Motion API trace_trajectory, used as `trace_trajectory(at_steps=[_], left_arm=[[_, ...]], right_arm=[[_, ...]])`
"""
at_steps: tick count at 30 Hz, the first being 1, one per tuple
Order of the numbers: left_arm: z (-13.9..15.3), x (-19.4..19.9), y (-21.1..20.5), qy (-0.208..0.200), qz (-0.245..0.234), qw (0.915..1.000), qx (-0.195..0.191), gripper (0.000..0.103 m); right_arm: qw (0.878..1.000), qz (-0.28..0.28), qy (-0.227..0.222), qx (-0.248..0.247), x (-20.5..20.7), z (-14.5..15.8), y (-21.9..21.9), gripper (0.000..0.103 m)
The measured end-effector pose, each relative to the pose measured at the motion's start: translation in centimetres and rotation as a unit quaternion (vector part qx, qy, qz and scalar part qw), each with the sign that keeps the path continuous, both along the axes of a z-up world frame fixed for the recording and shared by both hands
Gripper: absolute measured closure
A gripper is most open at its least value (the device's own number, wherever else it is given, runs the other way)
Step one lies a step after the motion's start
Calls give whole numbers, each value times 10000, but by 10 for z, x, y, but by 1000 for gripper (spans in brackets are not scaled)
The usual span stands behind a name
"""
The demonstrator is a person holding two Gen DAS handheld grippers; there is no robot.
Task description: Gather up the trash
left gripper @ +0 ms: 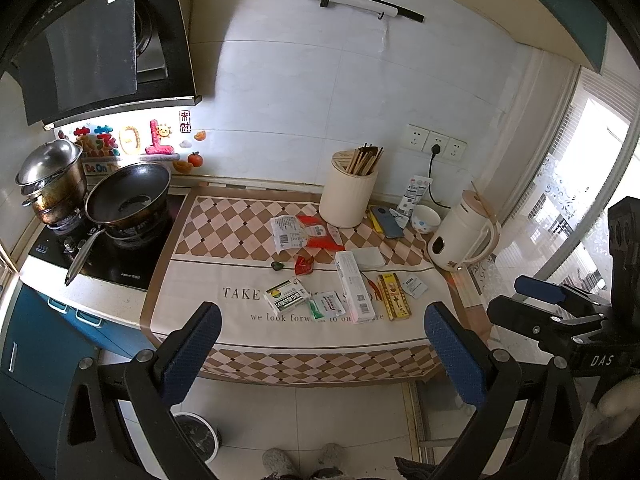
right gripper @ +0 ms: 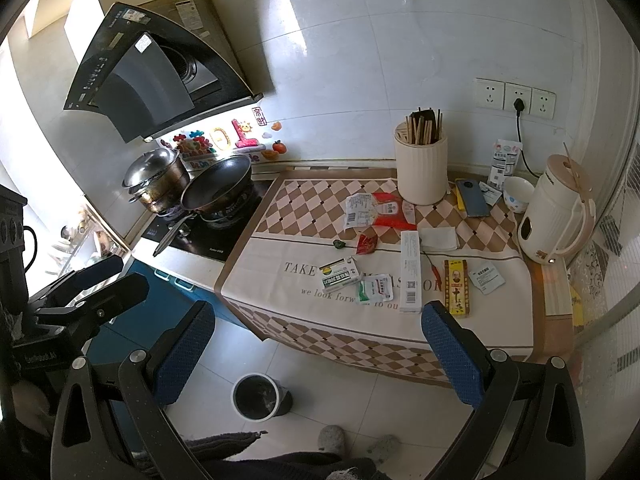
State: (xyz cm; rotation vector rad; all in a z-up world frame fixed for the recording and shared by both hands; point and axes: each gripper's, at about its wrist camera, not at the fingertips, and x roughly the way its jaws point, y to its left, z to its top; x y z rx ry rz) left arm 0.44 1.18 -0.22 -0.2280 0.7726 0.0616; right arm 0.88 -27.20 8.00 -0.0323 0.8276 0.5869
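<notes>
Trash lies scattered on the checkered cloth of the counter [left gripper: 200,312]: a green-and-white medicine box [left gripper: 286,299] [right gripper: 339,274], a small green sachet [left gripper: 327,306] [right gripper: 374,288], a long white box [left gripper: 354,286] [right gripper: 411,272], a yellow box [left gripper: 394,296] [right gripper: 456,288], a red wrapper [left gripper: 304,265] [right gripper: 366,244], and white and red packets [left gripper: 288,232] [right gripper: 362,210]. A grey bin [right gripper: 258,396] [left gripper: 196,436] stands on the floor below. My left gripper [left gripper: 320,344] is open and empty, held in front of the counter edge. My right gripper [right gripper: 318,342] is open and empty too.
A cream chopstick holder [left gripper: 348,196], a phone [left gripper: 386,222], a bowl [left gripper: 426,218] and a cream kettle [left gripper: 464,236] stand at the back right. A wok [left gripper: 128,196] and a steel pot [left gripper: 52,184] sit on the stove at the left. The person's slippers [left gripper: 304,460] are below.
</notes>
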Motion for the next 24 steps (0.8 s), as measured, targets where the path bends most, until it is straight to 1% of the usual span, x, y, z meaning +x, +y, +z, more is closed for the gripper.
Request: trace_trajectory(at_steps=[24], left_arm=[[2, 0, -4, -11, -18, 10000, -20, 0]], right_arm=[[10000, 22, 0, 4, -5, 0, 6, 0]])
